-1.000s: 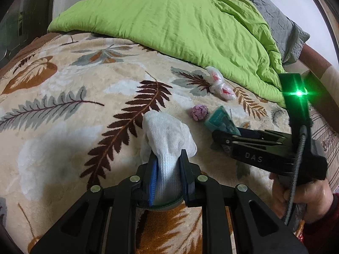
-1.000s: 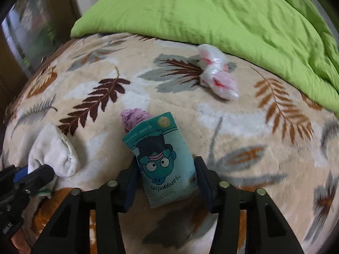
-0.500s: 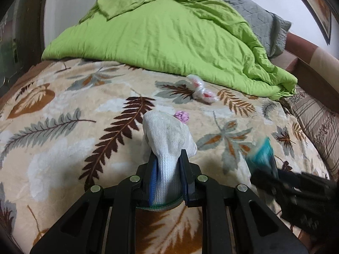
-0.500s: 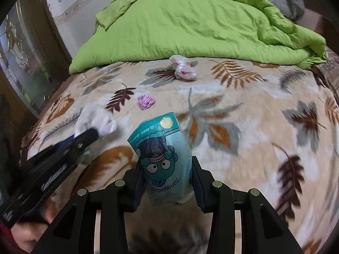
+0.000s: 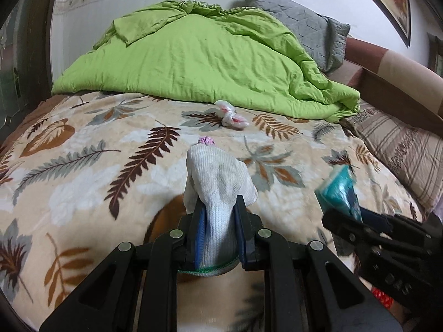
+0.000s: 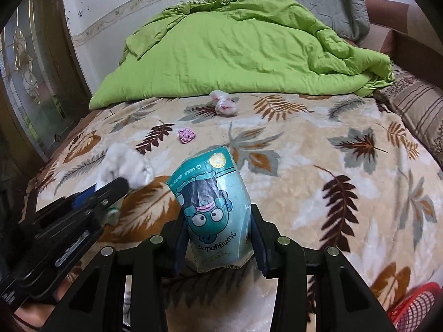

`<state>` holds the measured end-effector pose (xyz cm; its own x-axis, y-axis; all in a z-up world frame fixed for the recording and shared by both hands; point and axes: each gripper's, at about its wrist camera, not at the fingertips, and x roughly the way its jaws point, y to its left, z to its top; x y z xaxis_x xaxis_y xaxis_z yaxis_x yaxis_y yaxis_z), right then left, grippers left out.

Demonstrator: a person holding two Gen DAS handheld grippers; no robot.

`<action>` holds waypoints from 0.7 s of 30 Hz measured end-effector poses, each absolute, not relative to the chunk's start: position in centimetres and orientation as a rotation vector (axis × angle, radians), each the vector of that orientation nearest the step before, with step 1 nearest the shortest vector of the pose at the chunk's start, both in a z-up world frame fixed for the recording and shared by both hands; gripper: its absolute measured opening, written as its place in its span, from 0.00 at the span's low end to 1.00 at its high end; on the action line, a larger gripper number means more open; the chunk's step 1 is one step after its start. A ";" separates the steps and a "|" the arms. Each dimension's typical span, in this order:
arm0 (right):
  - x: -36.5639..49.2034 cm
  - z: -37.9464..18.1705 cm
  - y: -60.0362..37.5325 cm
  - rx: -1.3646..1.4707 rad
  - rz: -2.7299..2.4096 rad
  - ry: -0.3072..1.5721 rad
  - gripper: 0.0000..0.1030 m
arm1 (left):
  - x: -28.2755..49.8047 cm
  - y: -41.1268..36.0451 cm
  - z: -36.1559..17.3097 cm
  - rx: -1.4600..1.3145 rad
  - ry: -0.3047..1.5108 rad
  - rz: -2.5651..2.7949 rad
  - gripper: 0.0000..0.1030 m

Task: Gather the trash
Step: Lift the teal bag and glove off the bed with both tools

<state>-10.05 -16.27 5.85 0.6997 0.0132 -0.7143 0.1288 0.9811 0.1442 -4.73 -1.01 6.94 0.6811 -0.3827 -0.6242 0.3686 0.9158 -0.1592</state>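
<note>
My left gripper (image 5: 218, 207) is shut on a white knitted sock (image 5: 218, 171), which stands up between the pads above the leaf-patterned blanket (image 5: 83, 166). My right gripper (image 6: 218, 215) is shut on a teal snack packet (image 6: 210, 188) with a cartoon face, held clear of the bed. In the right wrist view the left gripper (image 6: 116, 185) and sock (image 6: 124, 163) show at the left. In the left wrist view the right gripper (image 5: 343, 202) and the packet (image 5: 336, 188) are blurred at the right. A crumpled pink wrapper (image 6: 186, 135) and a knotted white plastic bag (image 6: 224, 105) lie further up the blanket.
A rumpled green duvet (image 5: 193, 55) covers the far half of the bed, with a grey pillow (image 5: 304, 27) behind it. A striped cushion (image 5: 401, 149) lies at the right edge. A red mesh basket (image 6: 415, 307) shows at the lower right. A glazed door (image 6: 33, 69) stands at the left.
Both grippers have risen and drawn back from the bed. The teal packet has come up off the blanket in the right gripper. The sock stays gripped in the left.
</note>
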 end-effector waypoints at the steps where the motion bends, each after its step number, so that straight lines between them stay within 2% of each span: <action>1: -10.2 5.8 -16.2 0.186 -0.067 0.791 0.42 | -5.2 -0.8 7.0 -0.019 0.706 -0.423 0.18; 21: -14.5 7.6 -14.6 0.138 -0.089 0.703 0.42 | -11.3 2.5 10.0 -0.009 0.663 -0.366 0.18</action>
<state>-14.51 -14.60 7.61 0.7597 -0.0352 -0.6493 0.1280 0.9871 0.0963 -11.30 2.49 10.00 0.7264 -0.3354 -0.5999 0.3294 0.9360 -0.1245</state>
